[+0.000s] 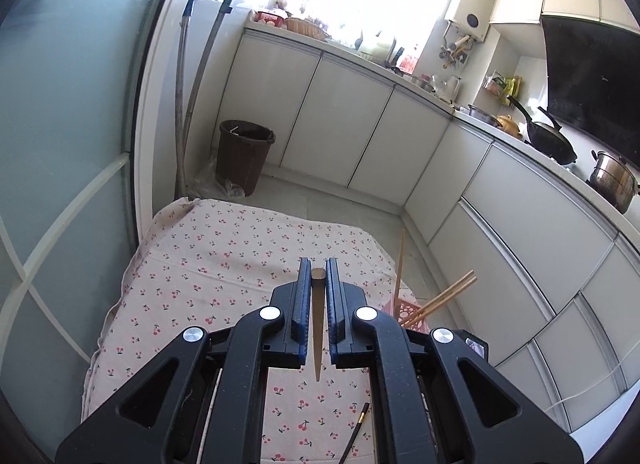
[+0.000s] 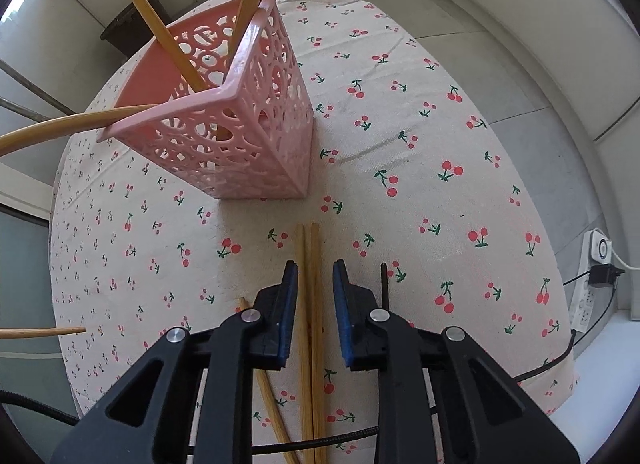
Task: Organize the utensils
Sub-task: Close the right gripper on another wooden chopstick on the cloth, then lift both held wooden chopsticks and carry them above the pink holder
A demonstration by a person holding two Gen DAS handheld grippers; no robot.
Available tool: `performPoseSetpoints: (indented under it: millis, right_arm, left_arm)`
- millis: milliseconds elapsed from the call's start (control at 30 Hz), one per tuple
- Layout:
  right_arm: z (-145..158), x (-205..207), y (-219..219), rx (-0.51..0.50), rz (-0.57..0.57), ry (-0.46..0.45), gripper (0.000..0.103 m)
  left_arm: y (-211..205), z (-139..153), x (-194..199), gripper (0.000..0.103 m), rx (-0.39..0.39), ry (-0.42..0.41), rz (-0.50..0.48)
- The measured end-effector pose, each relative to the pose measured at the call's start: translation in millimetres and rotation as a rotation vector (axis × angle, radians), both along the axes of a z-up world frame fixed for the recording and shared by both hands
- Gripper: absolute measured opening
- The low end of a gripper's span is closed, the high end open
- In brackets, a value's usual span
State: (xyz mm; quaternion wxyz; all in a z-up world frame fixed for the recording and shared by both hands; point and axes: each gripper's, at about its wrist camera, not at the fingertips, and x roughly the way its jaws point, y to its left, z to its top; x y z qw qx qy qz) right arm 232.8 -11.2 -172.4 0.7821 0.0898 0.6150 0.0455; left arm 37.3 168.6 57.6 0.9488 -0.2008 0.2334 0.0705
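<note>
The left gripper pinched a single brown chopstick between its fingers, held above the cherry-print surface, while the right gripper hung low with its fingers spread on either side of a pair of bamboo chopsticks lying side by side just in front of the pink basket. To do the pickup well, the right fingers probably needed to settle to the cloth and close squarely across both sticks together, so neither rolled free. The basket, already holding several chopsticks, seemed the drop-off.
</note>
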Motion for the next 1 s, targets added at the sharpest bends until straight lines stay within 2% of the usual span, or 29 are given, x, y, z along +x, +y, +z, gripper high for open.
performPoseSetpoints:
  millis: [433,600,800,1000]
  right_arm:
    - [-15.5,13.7,12.5,-0.056,-0.006,0.002,0.011]
    - [-17.6,13.0,21.0,-0.087,0.002,-0.039,0.005]
    - [-16.4,8.6,18.5,-0.047,-0.039,-0.058,0.005]
    - [4.5,-9.0,9.9,-0.007,-0.062,-0.121,0.005]
  left_arm:
    - [12.2,1.7,-7.8,0.007,-0.004,-0.008,0.018]
    - [10.4,3.2,-10.9,0.007,0.003,-0.010,0.025]
    - [11.1,0.8,-10.2,0.007,-0.004,-0.002,0.023]
    - [8.6,3.4,-11.3,0.007,-0.001,-0.009,0.012]
